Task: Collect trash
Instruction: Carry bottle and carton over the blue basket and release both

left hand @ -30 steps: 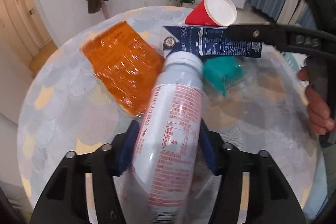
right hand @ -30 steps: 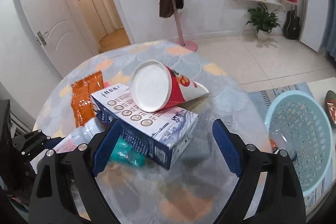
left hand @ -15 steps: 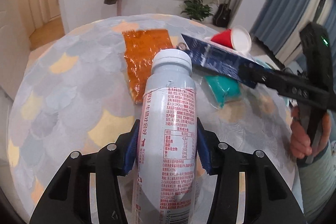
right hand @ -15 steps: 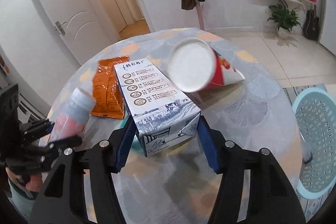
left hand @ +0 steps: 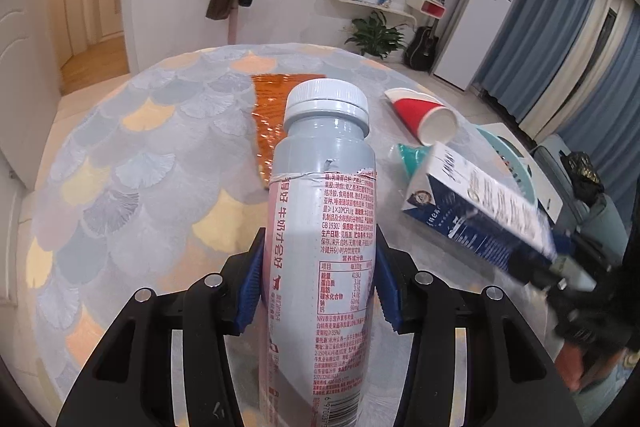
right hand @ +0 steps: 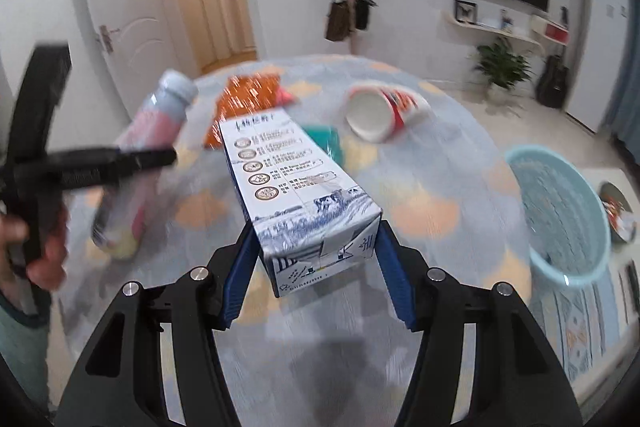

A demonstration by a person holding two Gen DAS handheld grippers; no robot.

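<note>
My left gripper [left hand: 318, 287] pinches the bottle [left hand: 324, 227]; my right gripper [right hand: 316, 275] clamps the milk carton [right hand: 298, 187], both above the table [left hand: 160, 167].

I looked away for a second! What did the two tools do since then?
The right tool closed on the milk carton and lifted it off the table. The left tool kept holding the bottle, now raised. Red cup, orange packet stayed.
</note>
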